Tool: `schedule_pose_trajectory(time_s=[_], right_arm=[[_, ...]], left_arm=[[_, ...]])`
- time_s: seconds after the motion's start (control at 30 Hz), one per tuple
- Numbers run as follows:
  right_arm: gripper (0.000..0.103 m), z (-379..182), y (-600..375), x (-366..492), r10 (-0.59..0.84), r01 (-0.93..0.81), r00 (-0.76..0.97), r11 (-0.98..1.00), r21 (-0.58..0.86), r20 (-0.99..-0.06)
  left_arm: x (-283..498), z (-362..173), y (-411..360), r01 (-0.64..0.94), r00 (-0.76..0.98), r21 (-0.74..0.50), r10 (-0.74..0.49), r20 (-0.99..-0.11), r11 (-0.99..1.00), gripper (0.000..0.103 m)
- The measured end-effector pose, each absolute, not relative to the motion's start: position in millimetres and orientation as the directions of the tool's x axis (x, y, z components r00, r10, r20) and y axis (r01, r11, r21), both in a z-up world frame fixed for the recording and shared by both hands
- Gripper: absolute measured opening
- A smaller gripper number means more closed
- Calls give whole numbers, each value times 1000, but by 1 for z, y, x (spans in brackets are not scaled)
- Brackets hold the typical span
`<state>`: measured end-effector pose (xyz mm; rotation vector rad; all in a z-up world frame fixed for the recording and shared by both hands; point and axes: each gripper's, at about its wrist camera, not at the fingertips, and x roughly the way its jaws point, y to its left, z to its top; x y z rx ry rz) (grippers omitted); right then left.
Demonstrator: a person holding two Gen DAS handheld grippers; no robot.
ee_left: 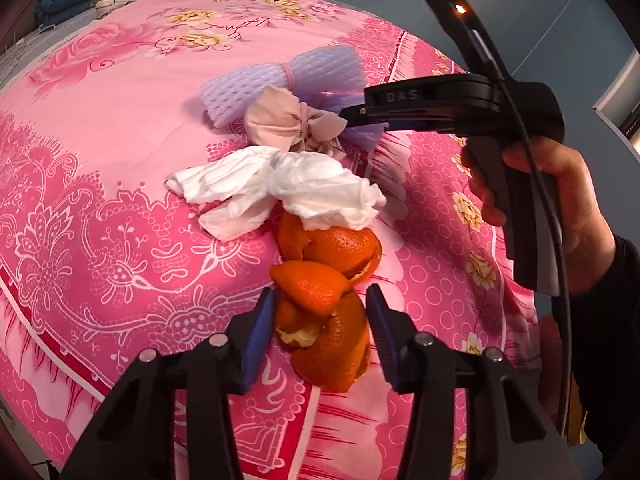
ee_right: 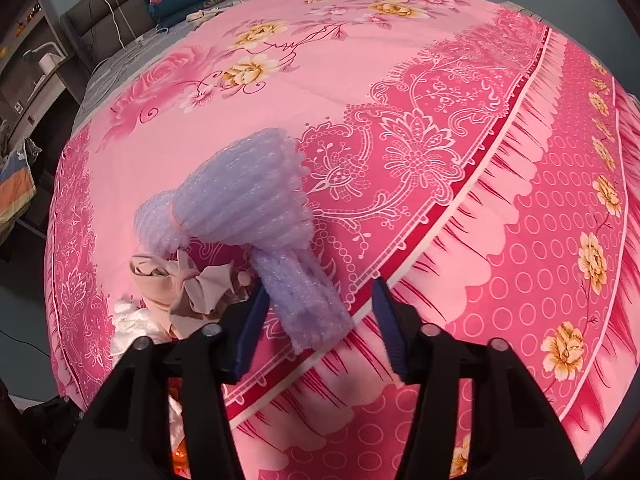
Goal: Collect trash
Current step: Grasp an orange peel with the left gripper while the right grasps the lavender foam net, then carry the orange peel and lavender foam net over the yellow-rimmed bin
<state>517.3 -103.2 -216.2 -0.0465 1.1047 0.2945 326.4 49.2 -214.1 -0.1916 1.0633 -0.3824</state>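
A curled heap of orange peel [ee_left: 324,312] lies at lower centre, its far end tucked under a crumpled white tissue [ee_left: 280,188] at mid-frame. Above that sit a knotted beige cloth scrap [ee_left: 288,122] and a lilac foam net [ee_left: 280,80] tied at its middle, all on pink bedding.

Bedspread [ee_left: 120,140] pink, floral-patterned; peel [ee_left: 332,300] orange; tissue [ee_left: 280,188] white; foam net [ee_right: 248,196] lilac; tool pads blue.
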Motion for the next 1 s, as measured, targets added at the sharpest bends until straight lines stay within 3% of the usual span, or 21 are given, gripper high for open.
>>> schedule_pose_trajectory(time_s=[0.17, 0.27, 1.0], right_arm=[[19, -215, -98, 517, 215, -268, 416, 957, 106, -884], [13, -210, -99, 514, 235, -264, 412, 955, 131, -880], [11, -133, -129, 419, 294, -288, 485, 943, 167, -823]], left_arm=[[323, -212, 48, 223, 433, -334, -400, -808, 916, 31], [321, -212, 50, 223, 432, -339, -404, -807, 914, 28], [286, -190, 73, 162, 455, -346, -382, -805, 924, 23]])
